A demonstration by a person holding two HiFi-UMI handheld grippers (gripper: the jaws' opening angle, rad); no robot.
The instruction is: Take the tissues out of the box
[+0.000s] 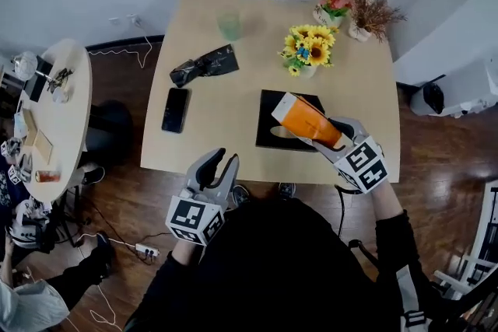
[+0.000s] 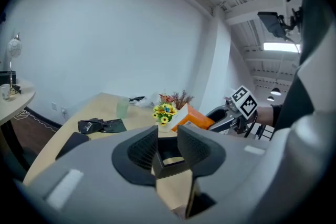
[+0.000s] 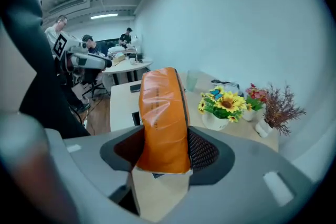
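Note:
An orange pack of tissues [image 1: 309, 120] is tilted in the air above a flat black tissue box [image 1: 272, 106] on the wooden table [image 1: 226, 144]. My right gripper [image 1: 330, 138] is shut on the pack's near end. In the right gripper view the pack [image 3: 163, 118] stands up between both pads, with the right gripper [image 3: 163, 150] clamped around its lower part. My left gripper [image 1: 219, 164] hovers at the table's front edge, left of the box. Its jaws stand a little apart with nothing between them [image 2: 168, 147]. The left gripper view shows the pack [image 2: 191, 117] off to the right.
A black phone [image 1: 175, 110] and a crumpled black bag [image 1: 204, 64] lie on the table's left half. A sunflower pot [image 1: 309, 49] stands just behind the box. A green cup [image 1: 229, 25] and two more flower pots [image 1: 334, 8] are farther back. A round side table [image 1: 54, 113] is at left.

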